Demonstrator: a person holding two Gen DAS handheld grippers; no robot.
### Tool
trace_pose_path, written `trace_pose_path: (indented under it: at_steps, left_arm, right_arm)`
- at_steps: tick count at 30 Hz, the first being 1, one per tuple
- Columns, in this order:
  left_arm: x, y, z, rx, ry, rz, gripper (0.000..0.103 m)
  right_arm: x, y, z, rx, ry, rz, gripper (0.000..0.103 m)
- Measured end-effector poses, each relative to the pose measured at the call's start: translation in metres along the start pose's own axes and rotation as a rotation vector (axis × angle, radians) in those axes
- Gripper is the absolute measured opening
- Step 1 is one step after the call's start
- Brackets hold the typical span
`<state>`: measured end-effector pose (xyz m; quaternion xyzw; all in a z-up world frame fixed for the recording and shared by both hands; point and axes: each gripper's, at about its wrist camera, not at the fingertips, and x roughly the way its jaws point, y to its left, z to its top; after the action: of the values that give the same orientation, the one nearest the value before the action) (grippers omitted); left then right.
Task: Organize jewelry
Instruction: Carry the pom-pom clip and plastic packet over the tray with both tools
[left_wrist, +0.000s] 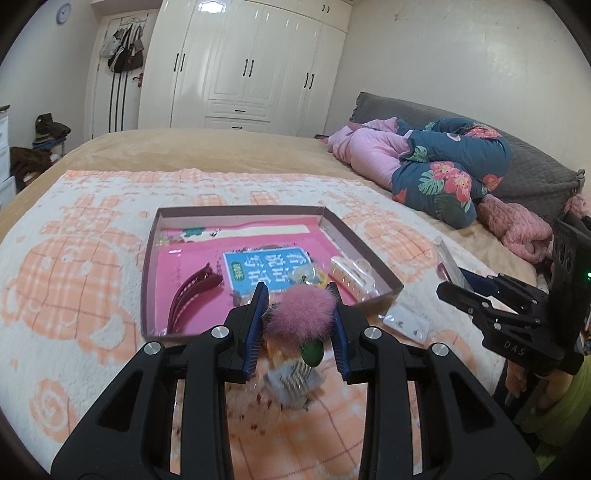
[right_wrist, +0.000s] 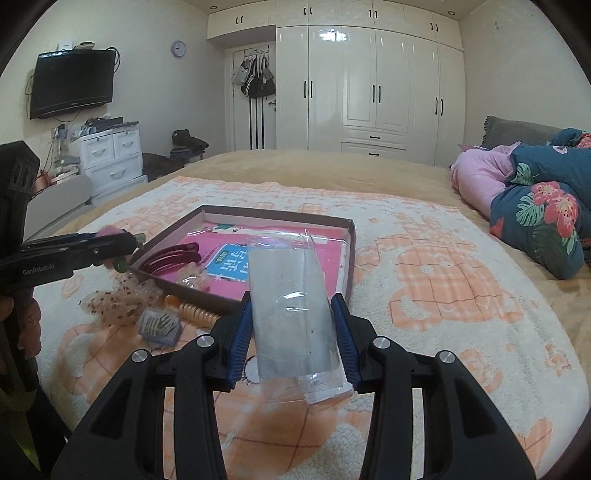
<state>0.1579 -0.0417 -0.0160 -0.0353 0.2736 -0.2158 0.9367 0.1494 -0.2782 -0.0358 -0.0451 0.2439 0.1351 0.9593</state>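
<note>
The right claw (right_wrist: 291, 332) grips a clear packet (right_wrist: 291, 314) between its blue pads (right_wrist: 343, 328). Beyond it on the bed (right_wrist: 461, 295) lies a tray (right_wrist: 352, 243); the left claw (right_wrist: 122, 240) hovers far left.

A shallow cardboard box (left_wrist: 364, 254) with a pink lining sits mid-frame on the bed blanket. Inside lie a dark red hair clip (left_wrist: 192, 295) at lower left and a clear claw clip (left_wrist: 351, 273) at right. A pink fluffy pom-pom (left_wrist: 301, 314) hangs pinched between the left tool's pads, low in the left view. A clear plastic sleeve (right_wrist: 291, 314) stands gripped in the right tool. Left of the box, an orange coil hair tie (right_wrist: 195, 308) and a small packet of pins (right_wrist: 159, 325) lie on the blanket.
</note>
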Motion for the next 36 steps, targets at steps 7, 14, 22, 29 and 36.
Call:
trace_pose_path:
  at_steps: [7, 14, 22, 29, 36]
  left_arm:
    - [0.011, 0.002, 0.019, -0.004, -0.023, -0.01, 0.024]
    - [0.019, 0.007, 0.04, 0.015, -0.039, 0.003, 0.024]
    - [0.041, 0.018, 0.055, 0.018, -0.002, 0.009, 0.024]
    - [0.067, 0.032, 0.056, 0.008, 0.059, 0.01, 0.024]
    - [0.094, 0.043, 0.05, -0.01, 0.127, 0.015, 0.024]
  right_arm:
    - [0.008, -0.006, 0.008, 0.002, -0.005, -0.017, 0.04]
    - [0.019, -0.01, 0.021, -0.005, -0.015, -0.035, 0.04]
    - [0.042, -0.013, 0.042, -0.013, -0.025, -0.043, 0.04]
    - [0.073, -0.014, 0.051, 0.017, 0.008, -0.022, 0.04]
    - [0.109, -0.002, 0.052, 0.004, 0.07, -0.001, 0.04]
